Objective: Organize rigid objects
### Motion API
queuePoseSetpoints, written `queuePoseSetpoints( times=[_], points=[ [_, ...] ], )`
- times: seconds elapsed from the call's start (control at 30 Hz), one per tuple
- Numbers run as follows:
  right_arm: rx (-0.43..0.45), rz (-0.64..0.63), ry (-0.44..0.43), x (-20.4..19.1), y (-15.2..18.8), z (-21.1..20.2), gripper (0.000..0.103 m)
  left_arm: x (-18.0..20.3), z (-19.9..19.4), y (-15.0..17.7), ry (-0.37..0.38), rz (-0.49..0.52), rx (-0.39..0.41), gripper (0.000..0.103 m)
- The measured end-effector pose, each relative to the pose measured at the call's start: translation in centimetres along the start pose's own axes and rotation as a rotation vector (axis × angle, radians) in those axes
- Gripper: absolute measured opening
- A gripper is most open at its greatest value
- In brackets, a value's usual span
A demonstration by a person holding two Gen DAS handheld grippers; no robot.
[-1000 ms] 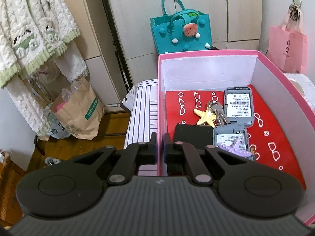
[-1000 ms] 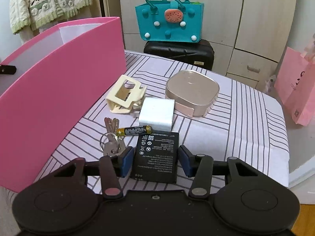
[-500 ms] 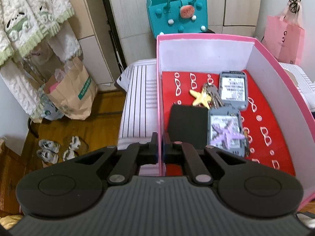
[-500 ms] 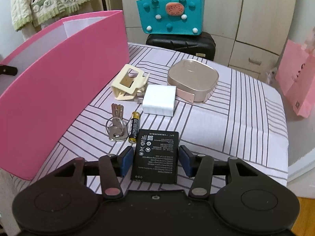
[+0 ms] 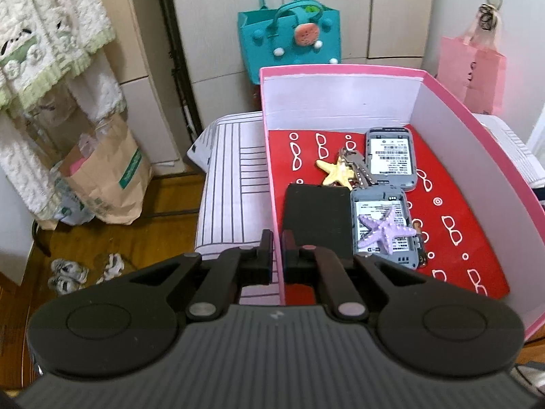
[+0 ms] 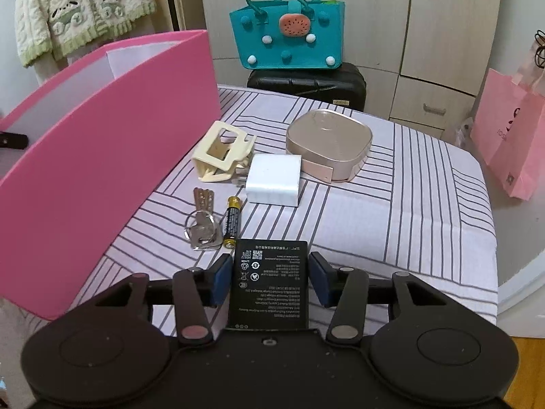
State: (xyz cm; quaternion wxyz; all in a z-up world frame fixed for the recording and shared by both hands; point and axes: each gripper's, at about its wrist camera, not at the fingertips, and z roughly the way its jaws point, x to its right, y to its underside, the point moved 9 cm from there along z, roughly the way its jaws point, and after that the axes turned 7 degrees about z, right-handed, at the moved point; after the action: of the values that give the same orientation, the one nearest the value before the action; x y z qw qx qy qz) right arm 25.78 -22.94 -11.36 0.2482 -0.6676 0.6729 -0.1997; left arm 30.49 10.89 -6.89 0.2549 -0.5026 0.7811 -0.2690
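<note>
My left gripper is shut on the left wall of the pink box, whose red floor holds two grey phones, a yellow starfish, a purple starfish, keys and a flat black slab. In the right wrist view my right gripper has a flat black battery between its blue pads, its jaws closing on it. On the striped cloth beyond lie a key ring, an AA battery, a white charger and a cream plastic frame.
A gold square case sits behind the charger. The pink box's outer wall stands left of the loose items. A teal bag rests on a black suitcase; a pink paper bag hangs at the right.
The left wrist view has tipped downward, showing more floor and box interior. The AA battery has swung from crosswise to pointing away, and the black battery stays between the right pads.
</note>
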Motion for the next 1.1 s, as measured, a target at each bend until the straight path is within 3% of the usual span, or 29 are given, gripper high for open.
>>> queuePoseSetpoints(
  times=[0.33, 0.57, 1.1],
  points=[
    [0.039, 0.022, -0.041, -1.1, -0.2, -1.9, 0.054, 0.3, 0.0, 0.1, 0.005, 0.043, 0.022, 0.005],
    [0.070, 0.023, -0.048, -1.6, -0.8, -3.0, 0.054, 0.4, 0.5, -0.1, -0.008, 0.051, -0.044, 0.005],
    [0.107, -0.008, -0.058, -2.8, -1.7, -4.3, 0.053, 0.5, 1.2, -0.3, -0.038, 0.065, -0.080, 0.005]
  ],
)
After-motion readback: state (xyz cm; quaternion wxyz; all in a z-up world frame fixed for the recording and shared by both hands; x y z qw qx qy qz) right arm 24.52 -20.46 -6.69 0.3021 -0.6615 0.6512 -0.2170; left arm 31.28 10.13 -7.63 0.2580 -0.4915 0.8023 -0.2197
